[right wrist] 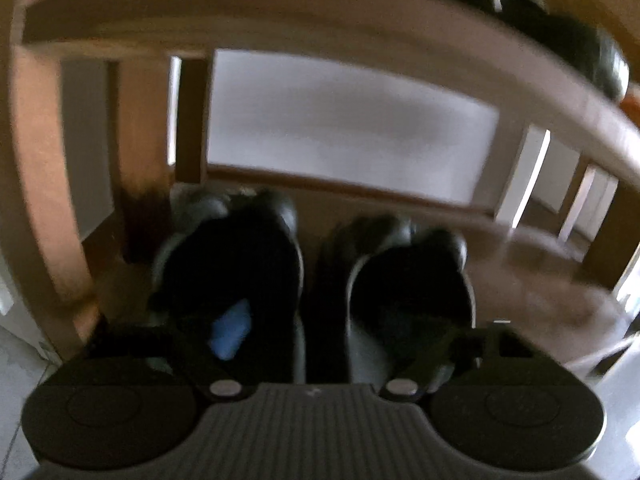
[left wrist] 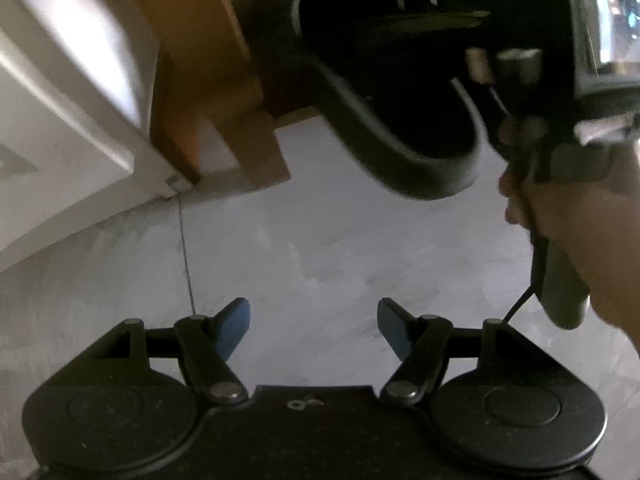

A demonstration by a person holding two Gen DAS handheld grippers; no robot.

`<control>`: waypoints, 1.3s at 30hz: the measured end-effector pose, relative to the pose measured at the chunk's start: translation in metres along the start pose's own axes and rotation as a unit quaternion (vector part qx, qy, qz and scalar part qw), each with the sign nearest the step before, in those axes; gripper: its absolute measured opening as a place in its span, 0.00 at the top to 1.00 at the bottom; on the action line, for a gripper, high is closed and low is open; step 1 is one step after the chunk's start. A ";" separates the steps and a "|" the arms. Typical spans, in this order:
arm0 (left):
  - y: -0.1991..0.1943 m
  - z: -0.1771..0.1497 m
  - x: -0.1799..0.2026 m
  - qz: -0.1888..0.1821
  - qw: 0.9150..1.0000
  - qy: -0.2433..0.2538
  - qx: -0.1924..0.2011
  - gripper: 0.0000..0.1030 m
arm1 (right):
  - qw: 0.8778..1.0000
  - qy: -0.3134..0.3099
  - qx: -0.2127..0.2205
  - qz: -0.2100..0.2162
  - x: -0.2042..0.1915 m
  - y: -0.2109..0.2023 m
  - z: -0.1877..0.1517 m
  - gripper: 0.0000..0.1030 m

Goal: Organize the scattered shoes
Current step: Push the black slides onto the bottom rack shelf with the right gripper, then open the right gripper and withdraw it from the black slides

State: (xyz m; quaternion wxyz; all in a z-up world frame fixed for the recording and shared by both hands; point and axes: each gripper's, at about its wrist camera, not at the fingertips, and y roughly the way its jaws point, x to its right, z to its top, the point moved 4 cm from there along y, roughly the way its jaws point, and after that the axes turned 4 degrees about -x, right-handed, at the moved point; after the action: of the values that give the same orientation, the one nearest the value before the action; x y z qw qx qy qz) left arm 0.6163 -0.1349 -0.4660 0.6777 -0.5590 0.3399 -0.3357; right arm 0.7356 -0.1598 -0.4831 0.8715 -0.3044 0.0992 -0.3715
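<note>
My left gripper (left wrist: 314, 326) is open and empty, low over the pale floor (left wrist: 320, 248). Up and to the right, the right gripper (left wrist: 516, 92), held by a hand (left wrist: 580, 232), carries a pair of black slippers (left wrist: 400, 92) at the edge of a wooden shoe rack (left wrist: 212, 80). In the right wrist view the two black slippers, left (right wrist: 236, 268) and right (right wrist: 412, 280), lie side by side on the rack's lower shelf (right wrist: 540, 280). My right gripper (right wrist: 320, 332) straddles their adjoining heel sides, one blue pad (right wrist: 232, 334) inside the left slipper. The other pad is hidden.
The wooden rack's upper shelf (right wrist: 280, 20) arches overhead with another dark shoe (right wrist: 568, 36) on it. A white wall or cabinet panel (left wrist: 60, 100) stands left of the rack. Rack posts (right wrist: 36, 180) frame the lower shelf.
</note>
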 end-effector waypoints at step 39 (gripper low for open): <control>-0.050 0.004 0.021 -0.004 0.997 0.034 0.066 0.32 | 0.998 -0.018 0.009 -0.052 0.036 -0.126 -0.015 0.04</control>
State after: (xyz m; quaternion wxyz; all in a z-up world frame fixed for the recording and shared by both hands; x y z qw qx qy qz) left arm 0.6269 -0.1579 -0.4176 0.7001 -0.5024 0.3377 -0.3788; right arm 0.6814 -0.2600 -0.4170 0.8554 -0.3078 0.0642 -0.4115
